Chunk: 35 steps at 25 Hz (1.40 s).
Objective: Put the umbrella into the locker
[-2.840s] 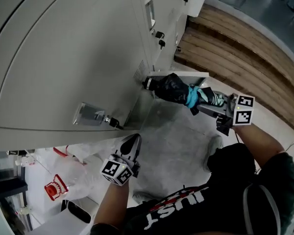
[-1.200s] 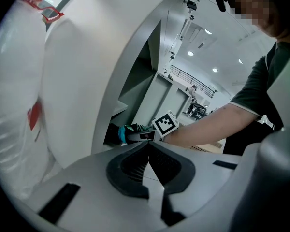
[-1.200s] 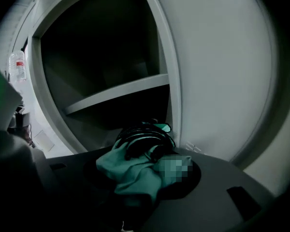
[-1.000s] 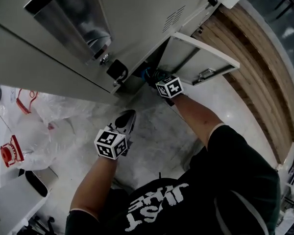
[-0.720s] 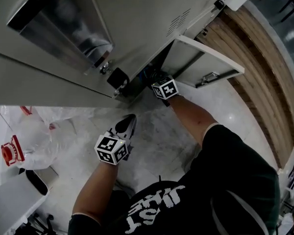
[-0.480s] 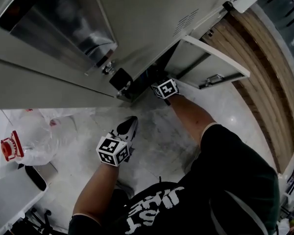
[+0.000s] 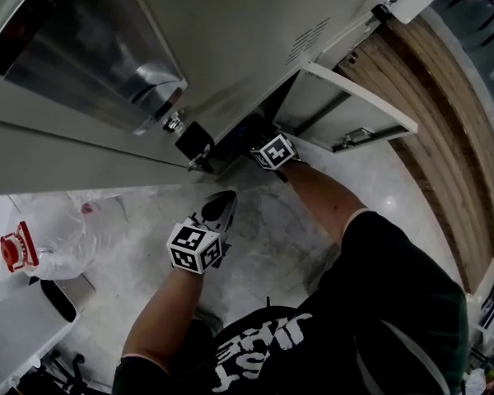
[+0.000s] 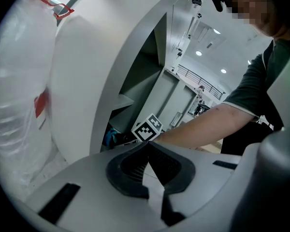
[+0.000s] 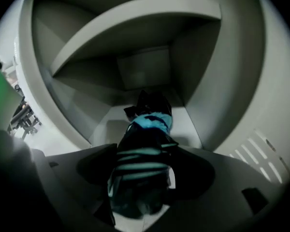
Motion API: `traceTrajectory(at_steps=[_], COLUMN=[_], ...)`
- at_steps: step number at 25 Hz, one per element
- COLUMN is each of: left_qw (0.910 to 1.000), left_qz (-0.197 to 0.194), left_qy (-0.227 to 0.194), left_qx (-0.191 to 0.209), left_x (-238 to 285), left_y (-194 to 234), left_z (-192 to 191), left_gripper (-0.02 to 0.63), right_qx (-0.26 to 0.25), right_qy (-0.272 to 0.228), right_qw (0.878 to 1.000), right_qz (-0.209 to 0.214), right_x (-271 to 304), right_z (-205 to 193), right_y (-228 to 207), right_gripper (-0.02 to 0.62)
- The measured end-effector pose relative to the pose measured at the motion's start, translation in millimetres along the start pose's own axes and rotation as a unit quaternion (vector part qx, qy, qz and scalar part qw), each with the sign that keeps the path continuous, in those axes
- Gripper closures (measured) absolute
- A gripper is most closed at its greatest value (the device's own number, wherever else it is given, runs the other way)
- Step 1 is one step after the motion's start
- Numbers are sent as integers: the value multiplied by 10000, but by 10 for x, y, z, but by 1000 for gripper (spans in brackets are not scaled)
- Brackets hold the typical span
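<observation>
The jaws of your right gripper have just been spreading wide around the umbrella, which lies on the floor of the locker, so it looks delivered; your left gripper hovers outside the locker, jaws together, empty.

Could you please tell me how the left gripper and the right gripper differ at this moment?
The left gripper has its jaws together on nothing. The right gripper has its jaws apart, having just been opening, with the umbrella between them. The left gripper hangs outside over the floor, while the right gripper reaches into the open locker. Both carry a marker cube.
</observation>
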<state>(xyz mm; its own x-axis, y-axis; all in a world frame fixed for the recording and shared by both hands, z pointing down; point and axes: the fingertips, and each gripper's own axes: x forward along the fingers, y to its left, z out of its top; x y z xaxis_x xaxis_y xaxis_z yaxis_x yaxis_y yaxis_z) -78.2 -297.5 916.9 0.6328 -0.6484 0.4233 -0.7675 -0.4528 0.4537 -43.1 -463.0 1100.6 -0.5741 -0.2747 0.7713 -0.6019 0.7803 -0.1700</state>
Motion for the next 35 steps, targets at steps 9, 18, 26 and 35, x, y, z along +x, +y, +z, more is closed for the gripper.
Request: traceTrajectory(at_steps=[9, 18, 26, 35], left_qw=[9999, 9998, 9998, 9995], left_qz=[-4, 31, 75, 215], left_qy=[81, 175, 131, 147], left_qx=[-60, -111, -99, -155], left_x=[1, -24, -47, -137], left_y=[30, 17, 4, 66], left_z=[-64, -176, -176, -244], left_gripper=[597, 597, 597, 597], right_qx=[388, 724, 658, 414], right_qy=[-88, 142, -83, -325], right_qw=[9992, 9970, 9978, 9982], right_qz=[-65, 236, 20, -286], right_x=[-434, -455, -273, 42], right_z=[-381, -491, -262, 233], right_y=[57, 122, 75, -131], right_gripper=[286, 408, 417, 423])
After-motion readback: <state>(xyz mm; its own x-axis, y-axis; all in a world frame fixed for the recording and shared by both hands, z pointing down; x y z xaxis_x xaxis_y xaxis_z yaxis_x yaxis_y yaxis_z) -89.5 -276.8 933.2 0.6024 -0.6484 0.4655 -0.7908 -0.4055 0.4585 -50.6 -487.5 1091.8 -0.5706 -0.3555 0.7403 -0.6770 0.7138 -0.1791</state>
